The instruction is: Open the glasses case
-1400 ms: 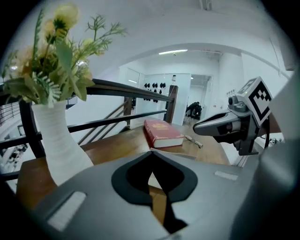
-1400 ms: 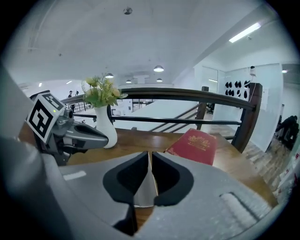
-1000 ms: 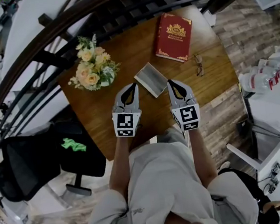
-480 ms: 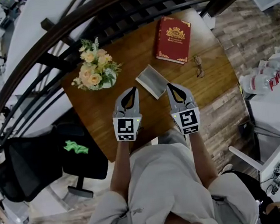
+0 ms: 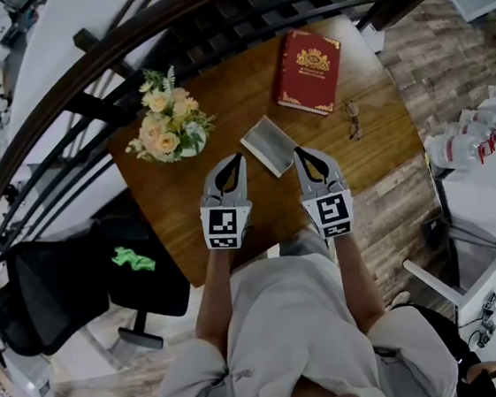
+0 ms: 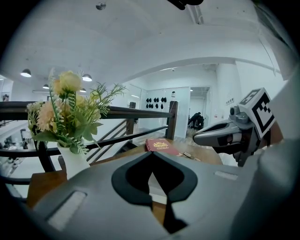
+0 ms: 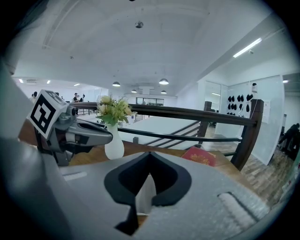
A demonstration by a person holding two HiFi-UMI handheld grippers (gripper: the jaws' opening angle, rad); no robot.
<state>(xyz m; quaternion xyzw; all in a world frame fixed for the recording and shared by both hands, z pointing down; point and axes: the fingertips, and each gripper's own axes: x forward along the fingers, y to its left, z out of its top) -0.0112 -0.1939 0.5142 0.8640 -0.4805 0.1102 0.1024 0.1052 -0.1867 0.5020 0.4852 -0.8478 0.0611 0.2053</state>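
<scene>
left gripper (image 6: 151, 153): jaws pressed together tip to tip, nothing between them. right gripper (image 7: 149, 153): the same, shut and holding nothing. both point slightly downward over the near part of the table (image 5: 229, 106), side by side with a gap between them.

the glasses case (image 5: 269, 144) lies flat just ahead of the tips, in the gap between the two grippers. a pale bit of it shows through the hollow behind each pair of jaws. neither gripper touches it. from above it is a grey slab with a paler near edge, and i can't tell whether the lid is down or folded back. so this fits a shut case about to be gripped, and equally a case opened and let go.

to handle it well from here: shut tips can only shove, so any grip needs the jaws parted before they reach the case. a light case on smooth wood will likely slide unless one side is pinned. keep clear of the glasses (image 5: 353, 117) out to the right of the right jaws, the book (image 5: 307, 71) beyond them, and the vase of flowers (image 5: 169, 126) left of the left jaws.
</scene>
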